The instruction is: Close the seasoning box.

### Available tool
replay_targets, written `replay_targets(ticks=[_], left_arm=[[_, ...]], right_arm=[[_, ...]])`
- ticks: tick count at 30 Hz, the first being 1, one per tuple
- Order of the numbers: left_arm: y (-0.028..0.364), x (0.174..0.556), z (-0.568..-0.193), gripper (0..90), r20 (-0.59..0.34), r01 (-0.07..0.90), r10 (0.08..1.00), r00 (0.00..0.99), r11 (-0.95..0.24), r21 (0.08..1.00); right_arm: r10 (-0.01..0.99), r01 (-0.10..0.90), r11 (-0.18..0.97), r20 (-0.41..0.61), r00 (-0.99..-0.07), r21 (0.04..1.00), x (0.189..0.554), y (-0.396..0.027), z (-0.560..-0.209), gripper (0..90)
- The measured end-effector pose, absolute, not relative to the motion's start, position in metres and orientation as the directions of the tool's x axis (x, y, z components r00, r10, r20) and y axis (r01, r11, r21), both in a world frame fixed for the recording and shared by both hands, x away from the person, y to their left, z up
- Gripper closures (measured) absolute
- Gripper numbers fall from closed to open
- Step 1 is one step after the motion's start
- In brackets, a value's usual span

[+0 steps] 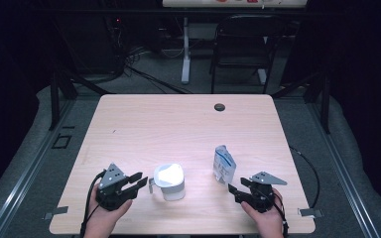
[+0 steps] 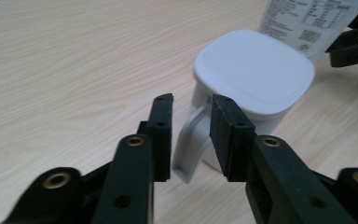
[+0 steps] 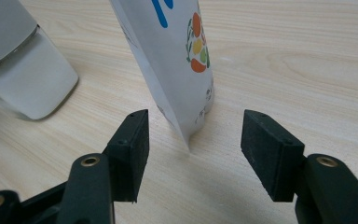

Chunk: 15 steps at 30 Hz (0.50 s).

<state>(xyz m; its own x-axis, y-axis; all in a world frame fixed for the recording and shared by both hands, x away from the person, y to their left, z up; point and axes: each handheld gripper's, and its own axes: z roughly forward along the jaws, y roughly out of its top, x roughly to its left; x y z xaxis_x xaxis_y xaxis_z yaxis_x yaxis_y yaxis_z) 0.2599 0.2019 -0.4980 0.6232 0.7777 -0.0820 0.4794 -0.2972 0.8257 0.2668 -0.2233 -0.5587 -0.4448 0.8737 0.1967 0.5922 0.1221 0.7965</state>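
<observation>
Left gripper [image 1: 138, 181] sits at the near left of the table [image 1: 178, 119], jaws parted to either side of the cup's handle [image 2: 189, 144]. In the left gripper view the handle lies between the pads with a gap on each side; nothing is clamped yet. Right gripper [image 1: 238, 191] sits at the near right, jaws spread wide and empty, aimed at the bottom corner of the pouch [image 3: 177, 56], which stands just ahead of the pads and apart from them.

Risks, as judged from here:
- The handle is a thin loop. If the left jaws close off-centre, the cup [image 1: 169, 181] could twist or tip on lifting, and the lid [image 2: 254, 70] may not hold back whatever is inside.
- The pouch stands on a narrow base and leans slightly. A nudge from one right pad before the other arrives would probably topple it. A pinch low at the seam could let it fold or slide out.
- Cup and pouch stand near each other, so a knocked pouch could strike the cup.

Containers: the white cup is lidded, contents hidden; its lower wall looks frosted in the right gripper view, but no fill level can be read. The pouch looks sealed, contents unseen. Beyond them the table is bare apart from a dark cable hole [image 1: 220, 107] near the far edge.
</observation>
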Motion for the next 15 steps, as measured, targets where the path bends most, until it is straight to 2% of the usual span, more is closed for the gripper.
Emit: replay_targets(ticks=[7, 15], left_arm=[[0.223, 0.262, -0.517, 54.7, -0.066, 0.497, 0.828, 0.558, -0.269, 0.825], [0.236, 0.267, -0.538, 50.0, -0.073, 0.543, 0.850, 0.522, -0.264, 0.797]], right_arm=[[0.876, 0.592, 0.125, 0.192, -0.443, 0.796, 0.267, -0.223, -0.560, 42.1], [0.881, 0.586, 0.136, 0.174, -0.441, 0.799, 0.268, -0.224, -0.561, 42.0]])
